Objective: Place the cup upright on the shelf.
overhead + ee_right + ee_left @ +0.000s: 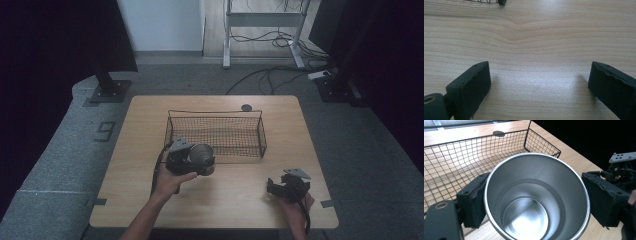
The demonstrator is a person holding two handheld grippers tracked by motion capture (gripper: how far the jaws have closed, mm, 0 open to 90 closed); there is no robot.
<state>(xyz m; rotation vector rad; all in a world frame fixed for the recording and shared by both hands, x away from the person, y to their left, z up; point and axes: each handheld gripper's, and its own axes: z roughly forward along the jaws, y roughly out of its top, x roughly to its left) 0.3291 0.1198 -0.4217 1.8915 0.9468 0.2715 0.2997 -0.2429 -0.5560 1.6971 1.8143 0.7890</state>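
Left gripper (196, 162) held in the person's left hand (170, 180), just in front of the wire basket (261, 134) near its left end. Jaws clamped on a steel cup (202, 154), one pad on each side of the cup wall. In the left gripper view the cup (536, 197) is seen mouth-on, inside empty and shiny, rim between the two black pads (472, 202). Cup sits in front of the basket, not in it; whether it touches the table can't be told from the high view, probably lifted a little. Basket (454, 165) empty, mesh sides, standing mid table (240, 185) toward the far edge. Small dark round disc (246, 107) on the table just behind the basket.

Right gripper (278, 190) low at the near right part of the table, in the right hand (295, 202), well apart from the cup. In the right gripper view its jaws are spread wide with nothing between them, just bare wood (536, 50); basket corner (499, 2) at the top edge
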